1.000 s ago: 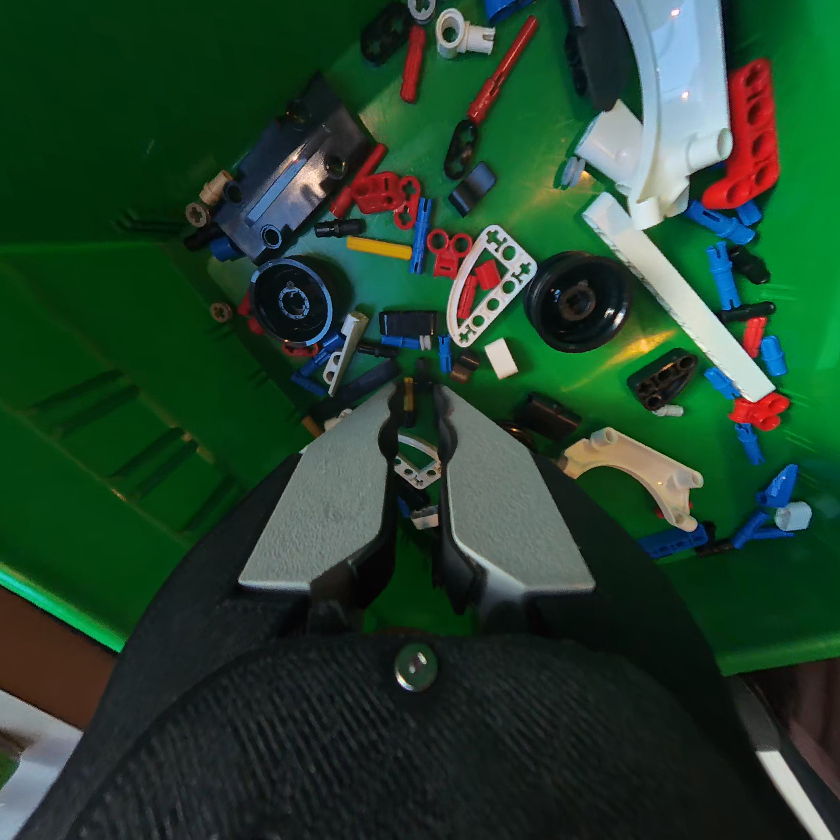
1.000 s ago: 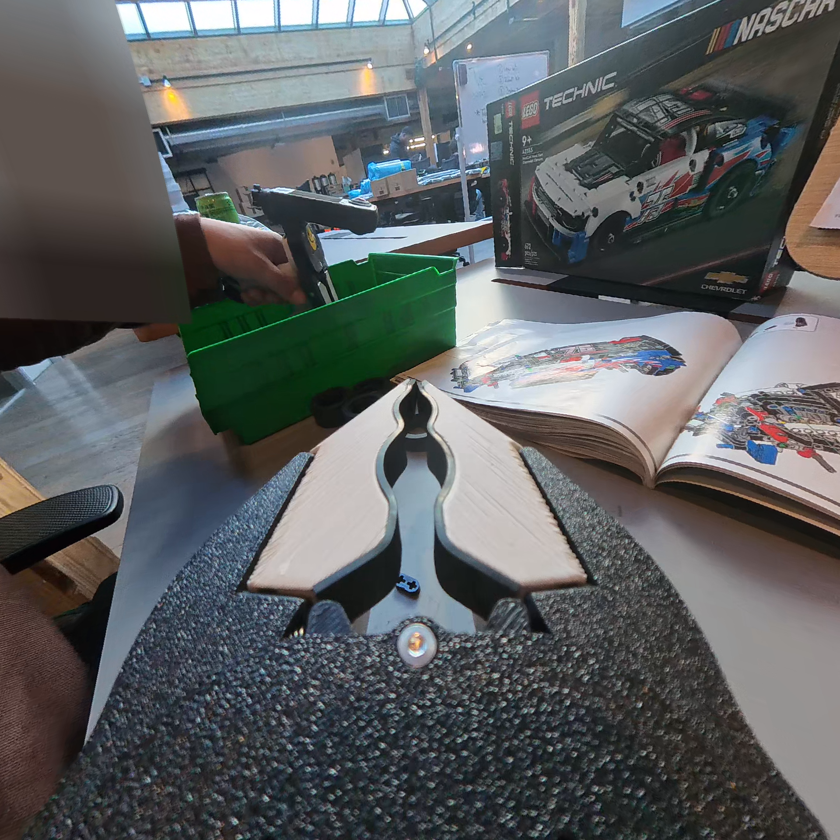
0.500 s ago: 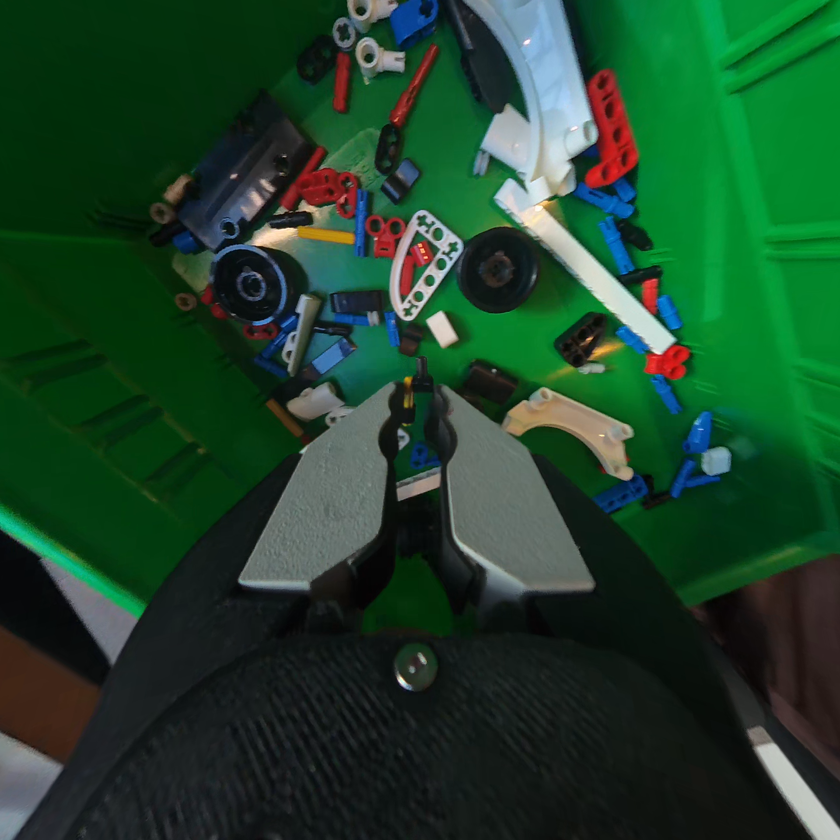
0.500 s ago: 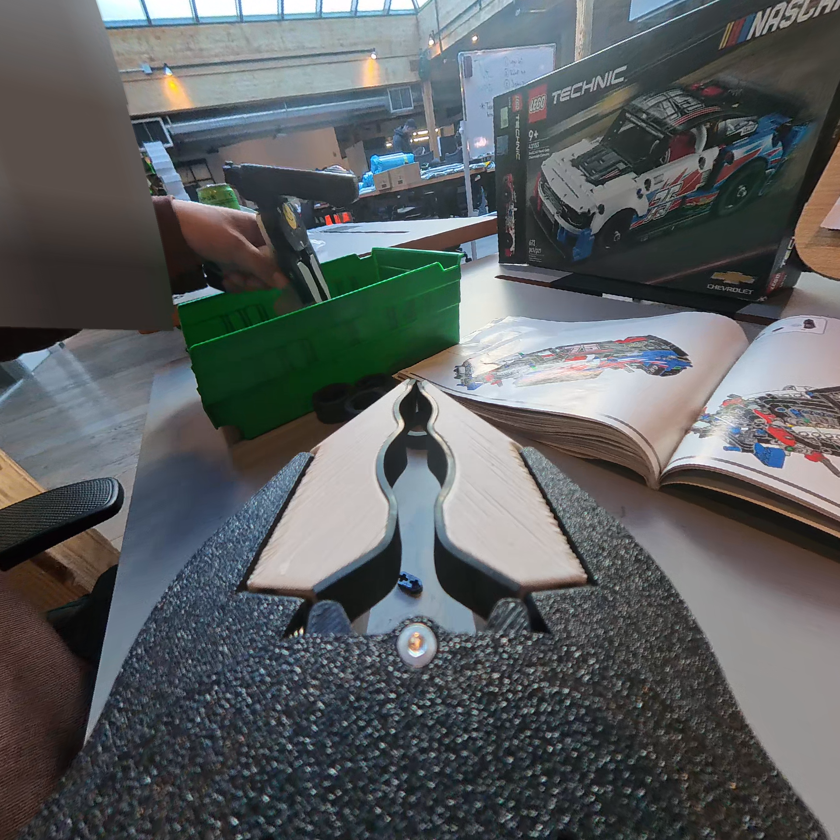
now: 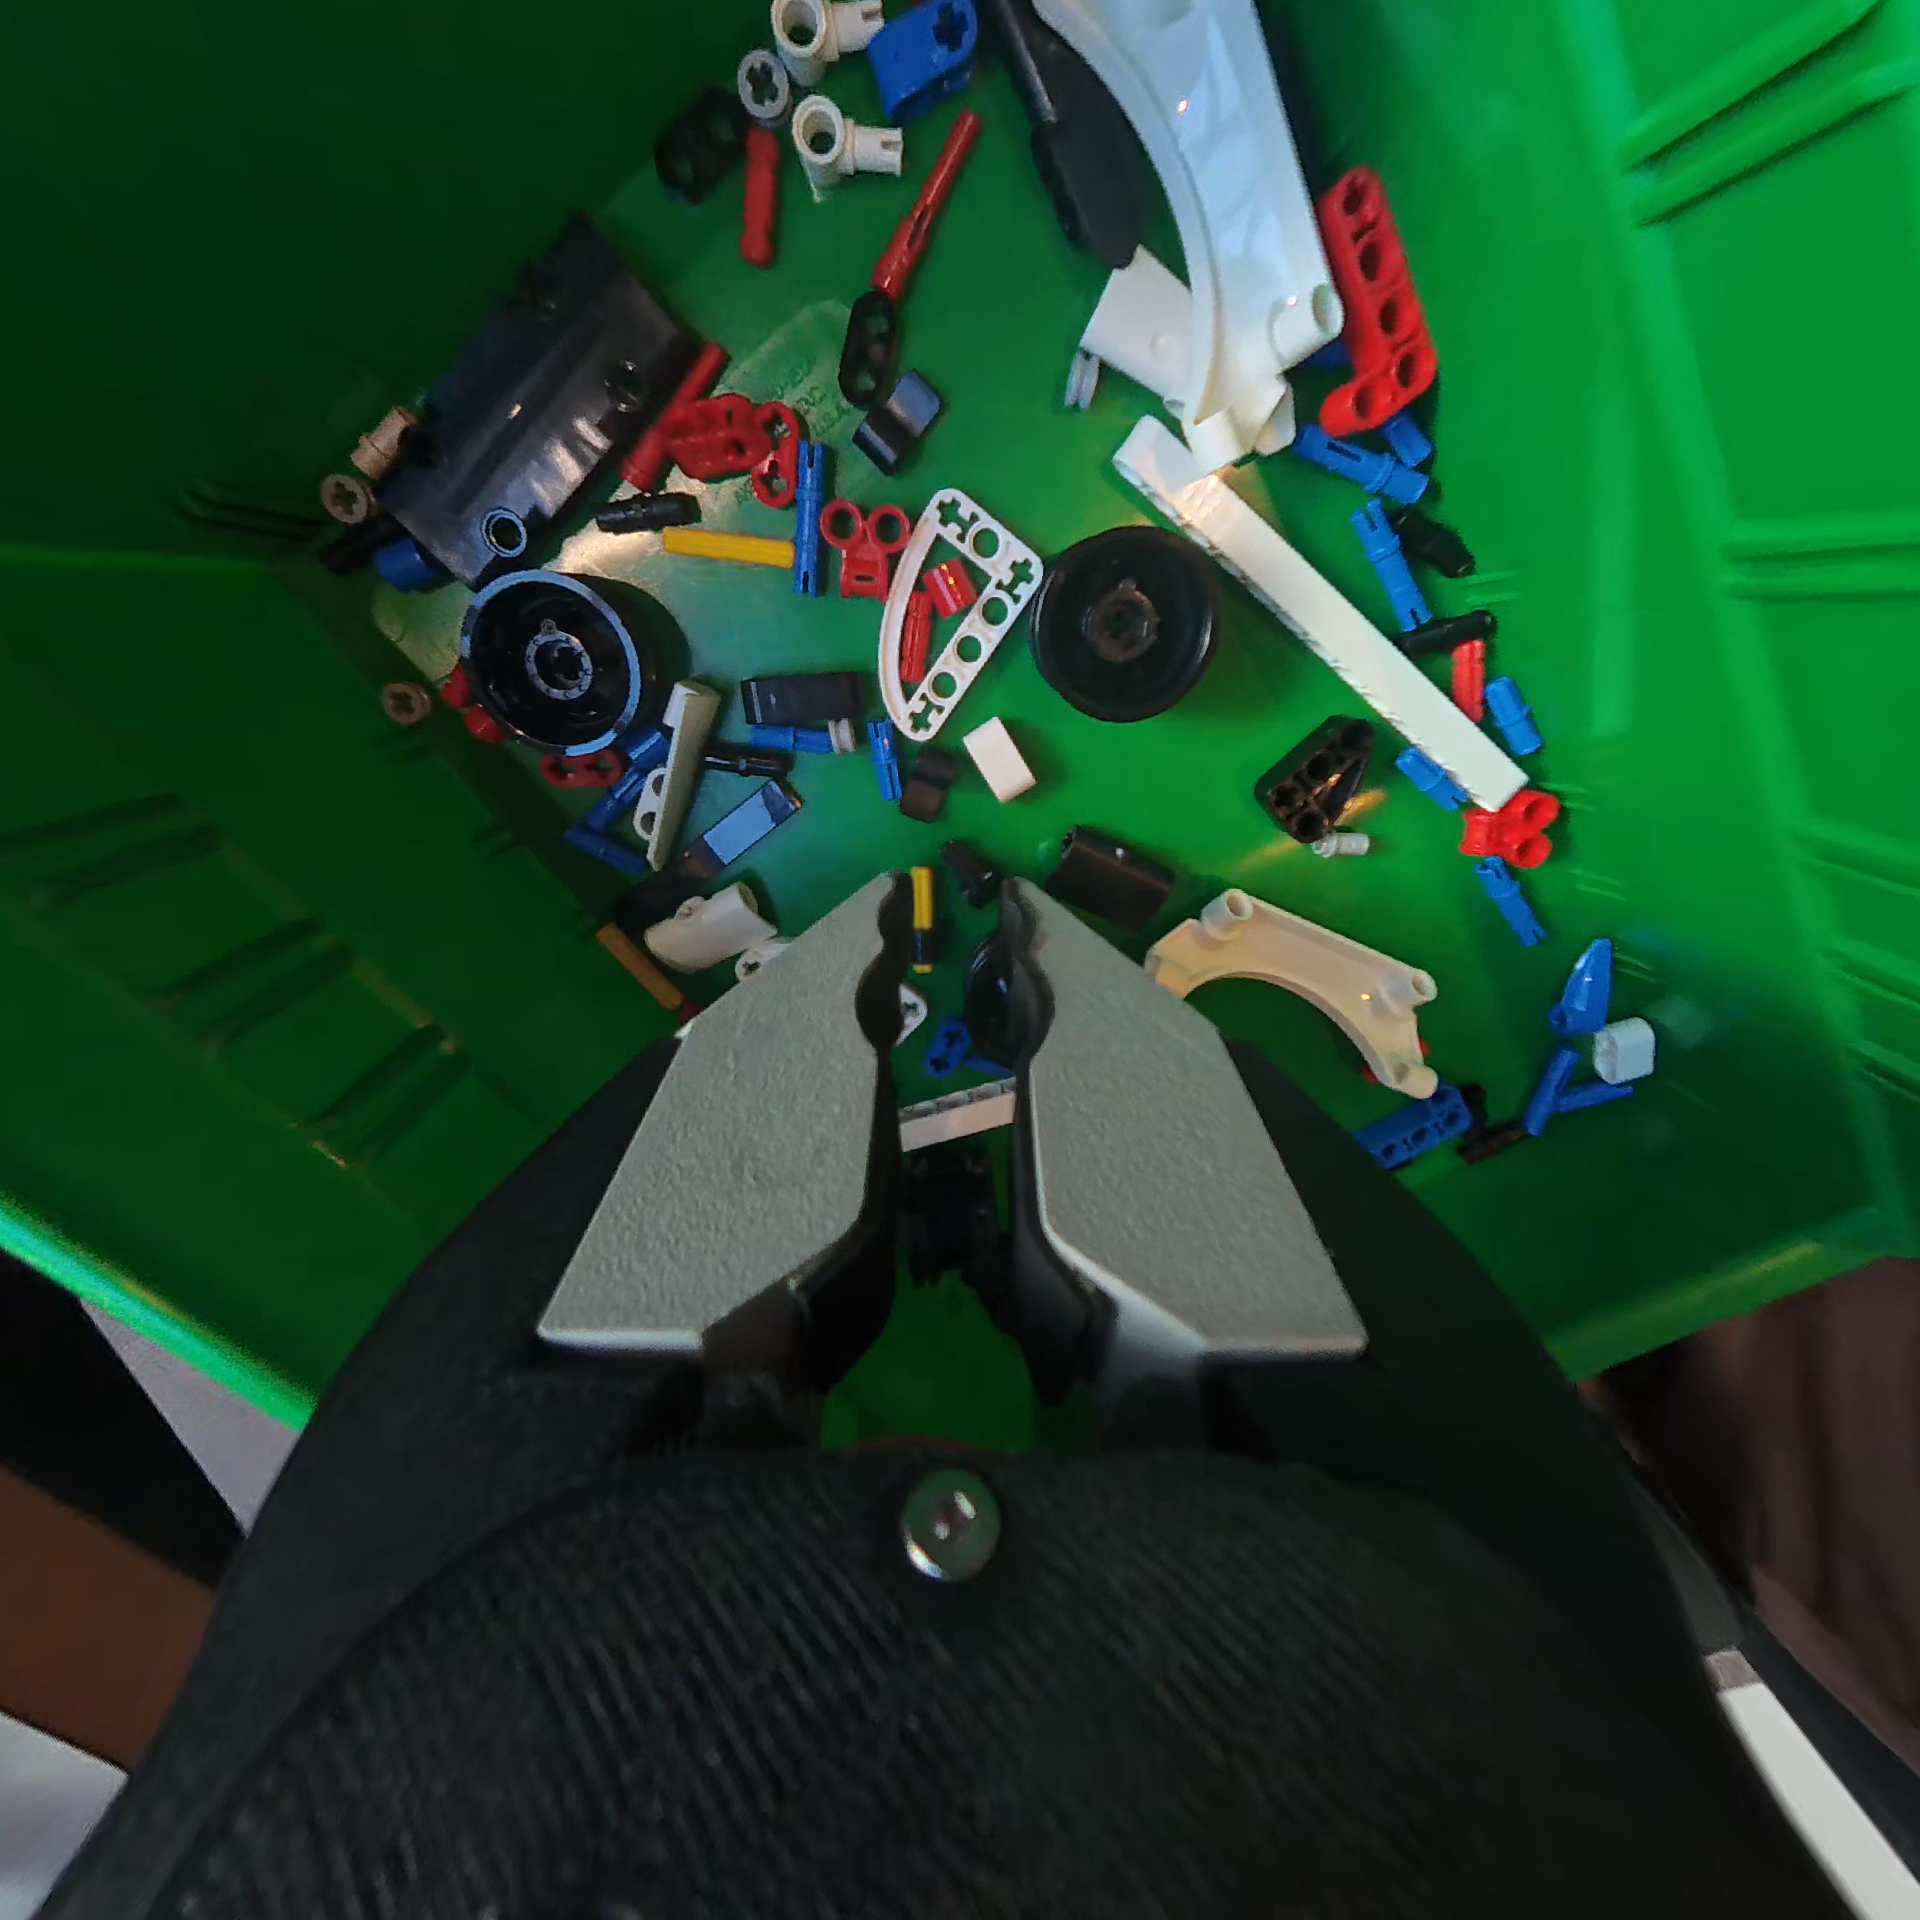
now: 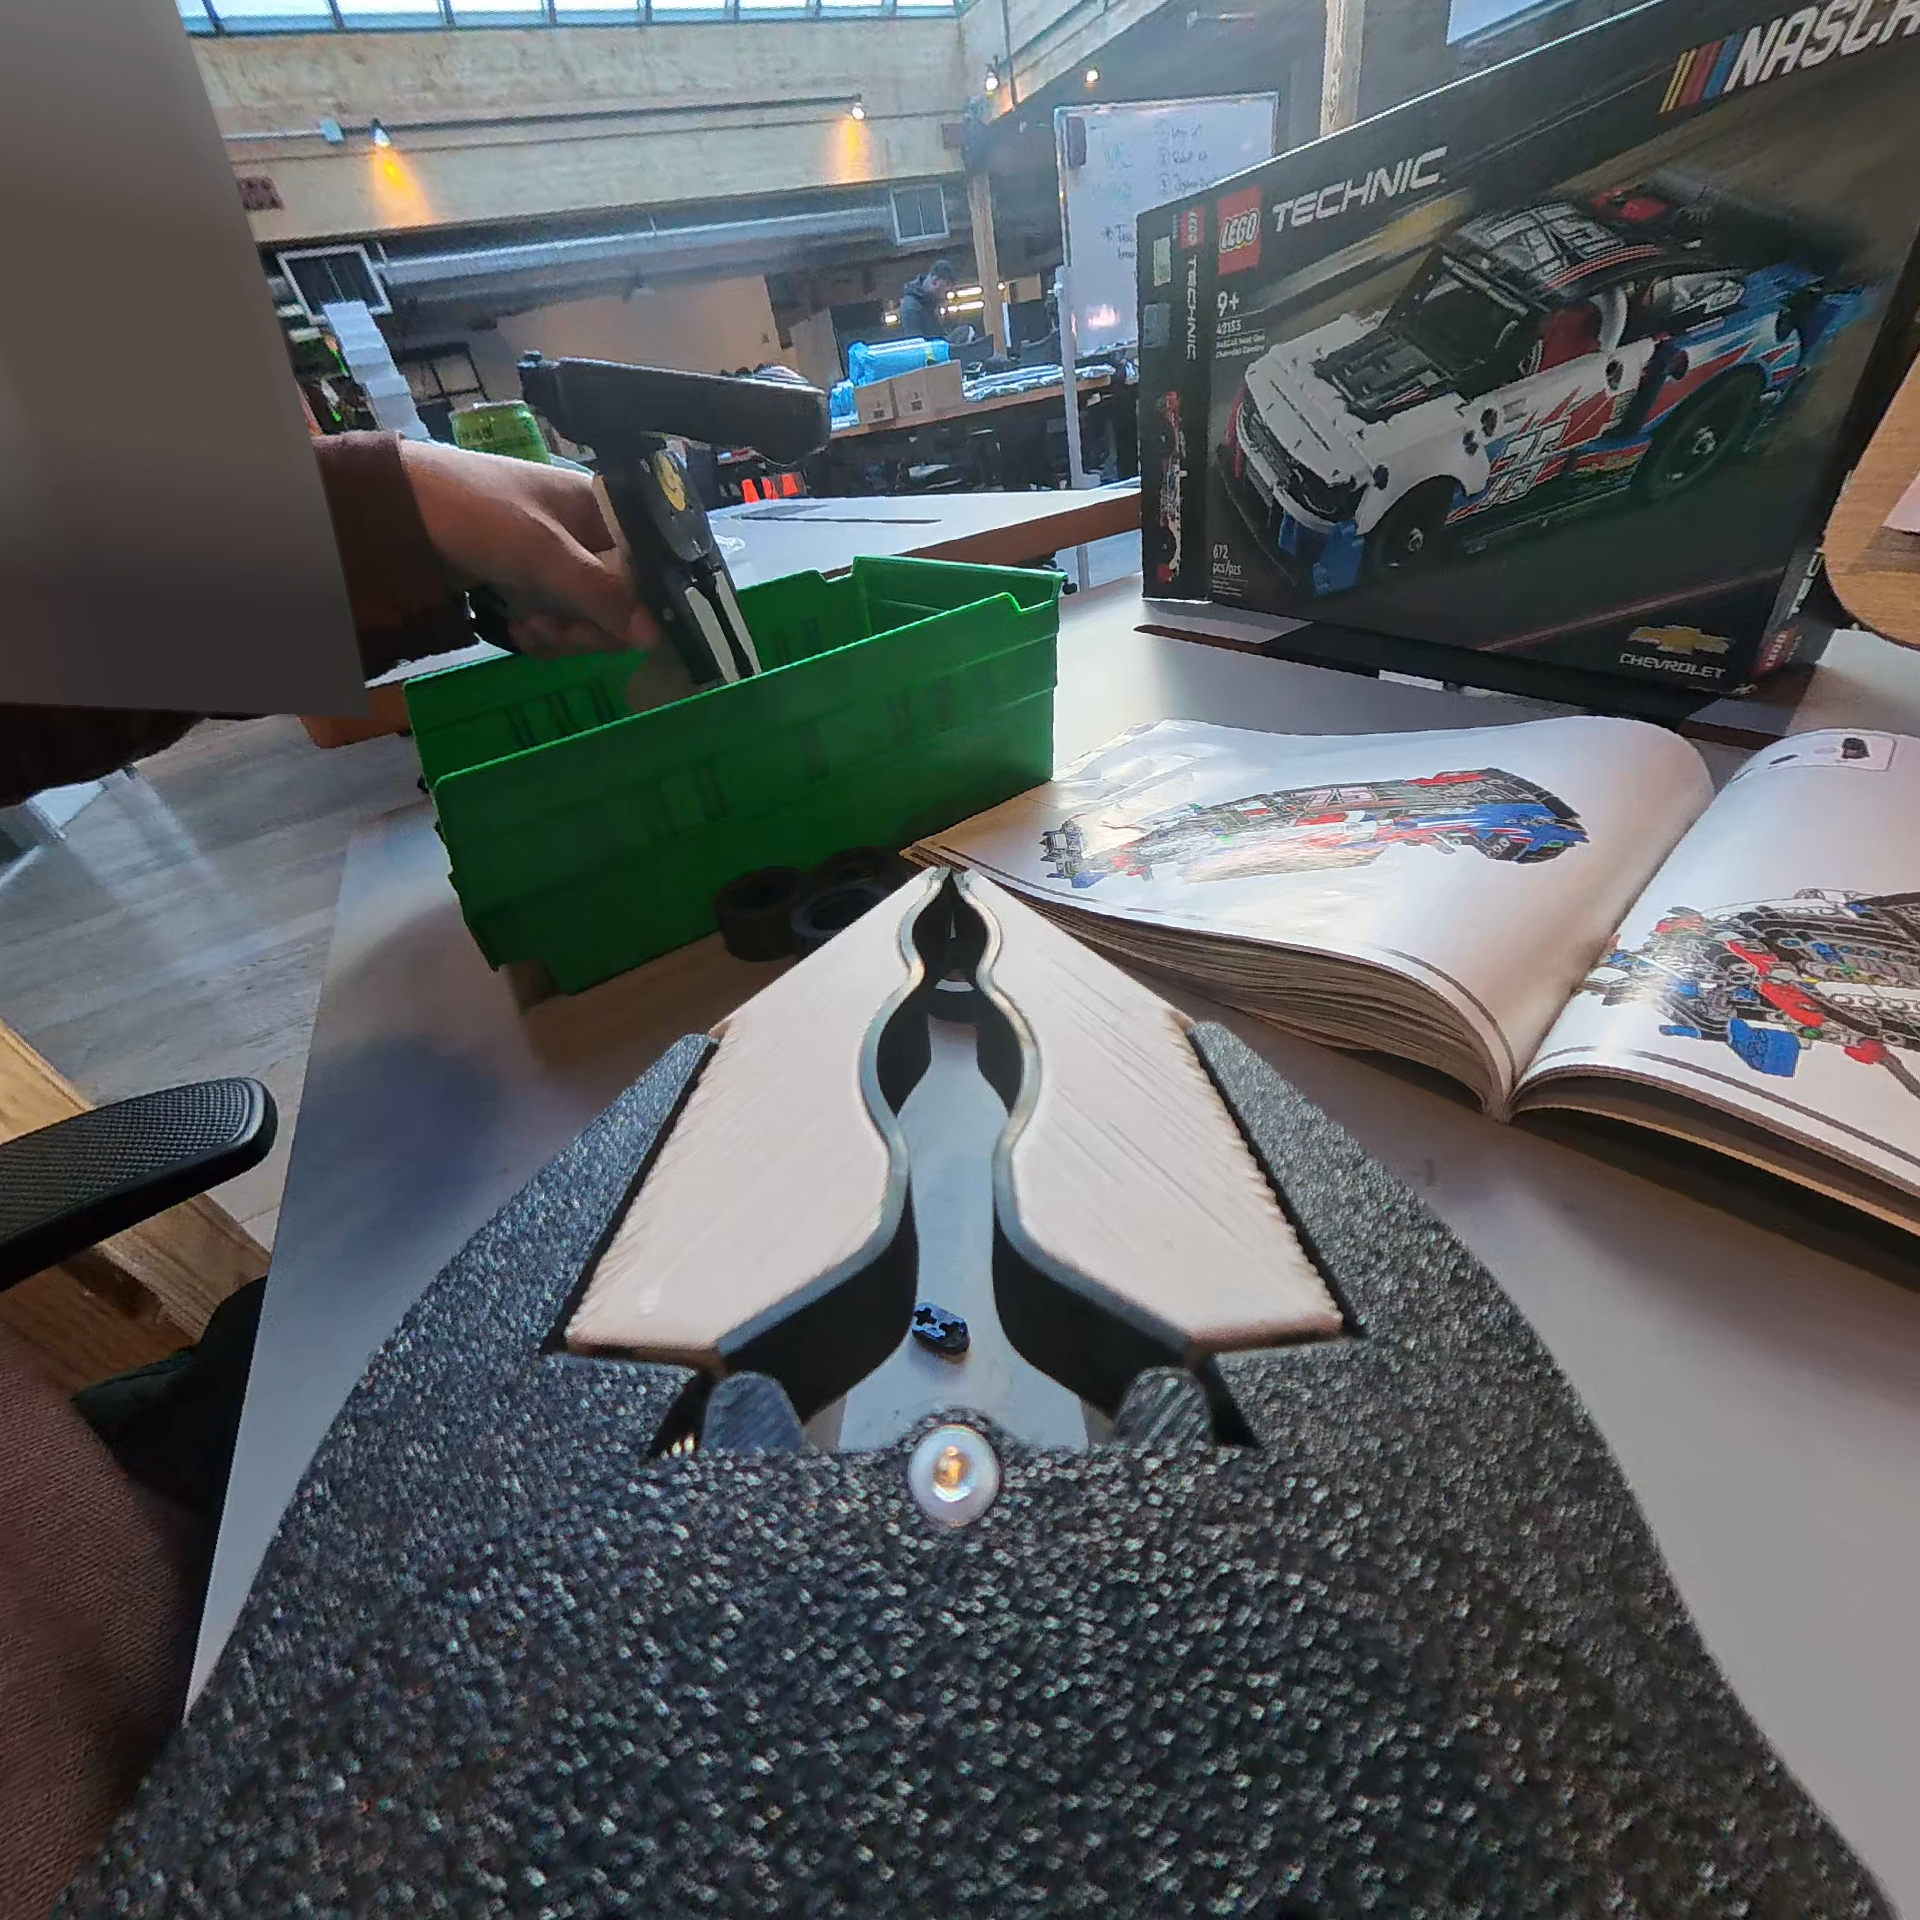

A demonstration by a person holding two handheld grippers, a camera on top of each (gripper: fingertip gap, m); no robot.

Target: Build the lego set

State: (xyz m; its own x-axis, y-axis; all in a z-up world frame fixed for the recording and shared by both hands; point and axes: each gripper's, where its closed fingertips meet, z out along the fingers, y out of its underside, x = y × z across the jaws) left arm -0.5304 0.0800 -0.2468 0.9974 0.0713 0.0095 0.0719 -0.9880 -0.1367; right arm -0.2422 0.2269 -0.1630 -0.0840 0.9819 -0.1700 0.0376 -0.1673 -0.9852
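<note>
My left gripper is inside the green bin, pointing down at its floor with the jaws a little apart. A short yellow pin and a small black pin lie on the floor at the fingertips, not gripped. Loose parts lie around: a black wheel, a wheel hub, a white arch, a long white beam. My right gripper is shut and hovers low over the grey table. The right wrist view shows the bin and a hand holding the left gripper in it.
An open instruction book lies to the right of the bin, with the set's box standing behind it. Black tyres sit in front of the bin. A small black piece lies under my right gripper. A chair armrest is at the left. The left gripper's tips are roughly 35 centimetres from the right gripper's. The black wheel is about 5 centimetres from my left fingertips and 30 centimetres from my right. Measured from the fingertips, the wheel hub is 7 centimetres or so from the left gripper and 40 centimetres from the right.
My left gripper rose, then came back down toward the bin floor, and its jaws opened slightly. In the right wrist view it shifted right in the bin. The right gripper barely moved.
</note>
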